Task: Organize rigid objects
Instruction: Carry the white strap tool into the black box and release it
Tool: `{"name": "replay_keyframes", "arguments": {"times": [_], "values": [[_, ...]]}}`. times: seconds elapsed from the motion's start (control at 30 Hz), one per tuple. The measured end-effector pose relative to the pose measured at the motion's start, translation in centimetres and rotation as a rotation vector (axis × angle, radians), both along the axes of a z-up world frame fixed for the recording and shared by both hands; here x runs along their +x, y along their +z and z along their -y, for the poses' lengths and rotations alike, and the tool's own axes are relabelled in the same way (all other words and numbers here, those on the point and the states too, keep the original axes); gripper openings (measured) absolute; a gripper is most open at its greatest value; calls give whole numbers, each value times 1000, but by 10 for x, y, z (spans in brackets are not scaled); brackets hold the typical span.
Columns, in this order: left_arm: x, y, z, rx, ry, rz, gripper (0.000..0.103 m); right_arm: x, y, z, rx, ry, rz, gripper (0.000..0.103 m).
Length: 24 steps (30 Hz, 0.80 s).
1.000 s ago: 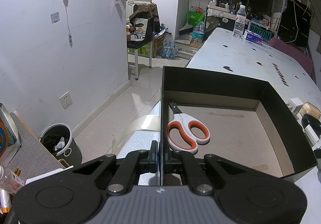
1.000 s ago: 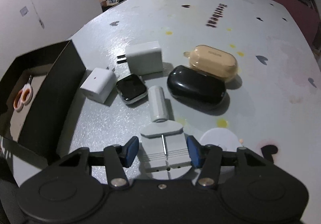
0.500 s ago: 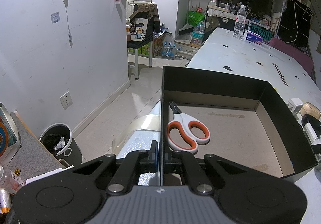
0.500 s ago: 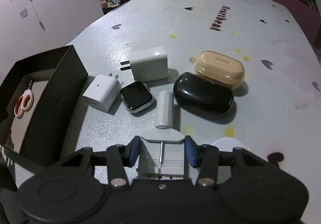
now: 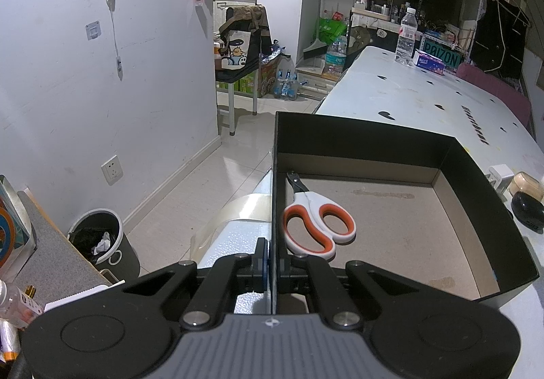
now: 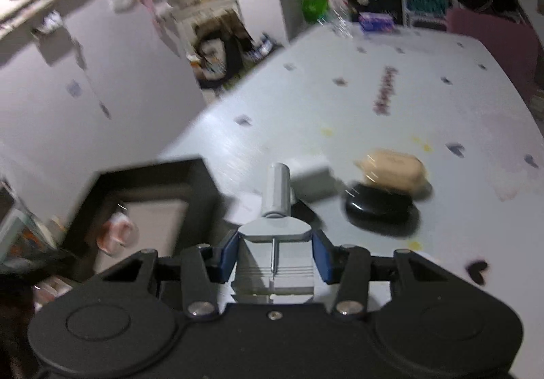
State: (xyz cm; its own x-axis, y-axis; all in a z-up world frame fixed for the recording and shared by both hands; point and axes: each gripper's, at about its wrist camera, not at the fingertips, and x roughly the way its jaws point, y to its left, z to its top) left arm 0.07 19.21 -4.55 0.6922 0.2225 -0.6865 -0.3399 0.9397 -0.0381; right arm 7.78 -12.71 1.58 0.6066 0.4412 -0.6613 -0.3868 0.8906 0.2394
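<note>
My left gripper (image 5: 272, 260) is shut on the left wall of the black cardboard box (image 5: 374, 141), pinching it near the front corner. Orange-and-white scissors (image 5: 316, 222) lie inside the box against that wall. My right gripper (image 6: 275, 256) is shut on a grey tool (image 6: 277, 236) with a cylindrical knob, its blue pads pressed on both sides, and holds it above the table. The right wrist view is blurred. In it the box (image 6: 142, 175) with the scissors (image 6: 115, 233) lies to the lower left.
On the white table (image 6: 340, 114) lie a black case (image 6: 377, 209), a beige case (image 6: 394, 168) and a white charger (image 6: 309, 175). A water bottle (image 5: 406, 35) and a tissue box (image 5: 428, 59) stand at the far end. A trash bin (image 5: 98, 243) stands on the floor to the left.
The right gripper's pads closed on the grey tool and lifted it off the table, and its view tilted up. The left gripper and the box have not moved.
</note>
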Motion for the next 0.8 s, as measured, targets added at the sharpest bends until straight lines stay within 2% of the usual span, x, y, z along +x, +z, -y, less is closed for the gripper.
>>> {"name": "replay_keyframes", "arguments": {"times": [0.17,0.27,0.43,0.53,0.67,0.8], "values": [[0,0,0,-1,0,0,4,-11,22,-36,80,93,28,48],[0,1,0,-1,-1,0,4,-8,22,-66,86,121,0,48],[-1,-1,1,0,-2,3,4,8,3,-118,25,115,-114,48],[-1,-2,0,-3,-3,5,4,20,-10,-142,-39,68,-163,48],[-2,-1,-1,-12,-4,9,5,28,-23,-162,-168,-27,-137,48],[-4,0,-3,-20,-6,14,5,28,-25,-167,-225,-39,-117,48]]}}
